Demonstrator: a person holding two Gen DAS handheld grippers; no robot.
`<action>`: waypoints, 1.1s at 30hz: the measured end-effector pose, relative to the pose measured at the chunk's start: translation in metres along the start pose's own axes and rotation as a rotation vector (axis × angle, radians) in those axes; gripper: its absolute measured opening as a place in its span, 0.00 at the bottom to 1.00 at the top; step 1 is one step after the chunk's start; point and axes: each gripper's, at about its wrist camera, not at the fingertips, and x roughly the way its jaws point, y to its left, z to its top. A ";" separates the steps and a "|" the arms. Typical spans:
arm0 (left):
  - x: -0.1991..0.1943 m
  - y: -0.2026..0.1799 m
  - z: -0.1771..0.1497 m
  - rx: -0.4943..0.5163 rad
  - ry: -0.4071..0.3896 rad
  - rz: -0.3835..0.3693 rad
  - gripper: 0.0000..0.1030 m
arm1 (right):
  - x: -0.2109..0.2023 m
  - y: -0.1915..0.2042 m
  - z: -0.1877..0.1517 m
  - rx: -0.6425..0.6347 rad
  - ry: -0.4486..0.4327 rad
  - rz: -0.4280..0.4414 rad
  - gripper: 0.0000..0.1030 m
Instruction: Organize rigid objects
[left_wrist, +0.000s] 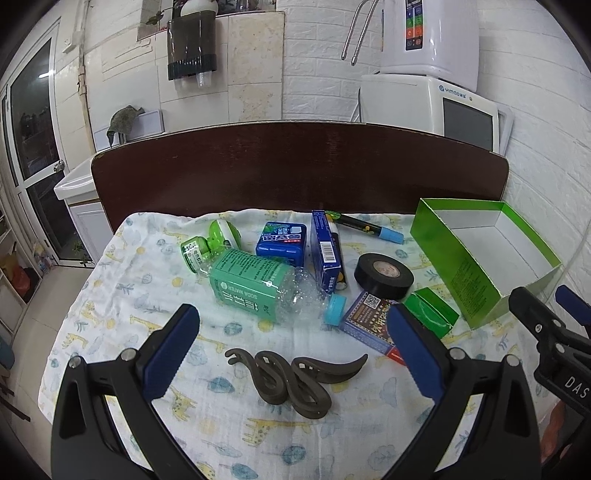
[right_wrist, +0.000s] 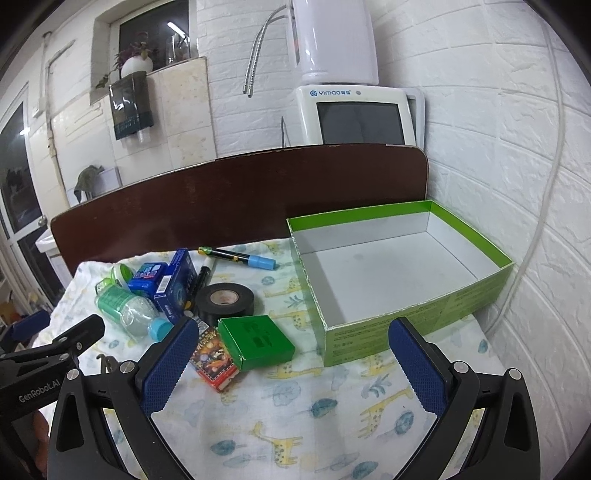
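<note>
A green open box (right_wrist: 399, 273) with a white inside stands empty at the right; in the left wrist view the box (left_wrist: 480, 254) sits at the far right. My left gripper (left_wrist: 291, 325) is open above a dark brown hair claw (left_wrist: 291, 384). Beyond it lie a soda water bottle (left_wrist: 258, 288), black tape roll (left_wrist: 384, 275), blue carton (left_wrist: 327, 251), blue mint tin (left_wrist: 282, 242), marker pen (left_wrist: 369, 225), card pack (left_wrist: 373, 321) and small green box (left_wrist: 430, 312). My right gripper (right_wrist: 291, 339) is open, holding nothing, between the small green box (right_wrist: 258, 341) and the open box.
A giraffe-print cloth (right_wrist: 295, 413) covers the table. A dark brown board (left_wrist: 295, 166) stands upright along the back edge. A white brick wall (right_wrist: 517, 184) is close on the right. A white water dispenser (right_wrist: 354, 114) stands behind the board.
</note>
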 end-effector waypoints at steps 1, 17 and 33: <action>-0.001 0.000 0.000 0.001 -0.003 -0.003 0.98 | 0.000 0.000 0.000 0.000 -0.001 0.004 1.00; -0.003 0.039 0.004 -0.044 -0.019 0.068 0.98 | -0.003 0.015 0.001 -0.026 -0.005 0.063 0.95; -0.004 0.034 -0.001 -0.008 -0.020 0.030 0.98 | -0.003 0.022 0.001 -0.034 0.001 0.057 0.92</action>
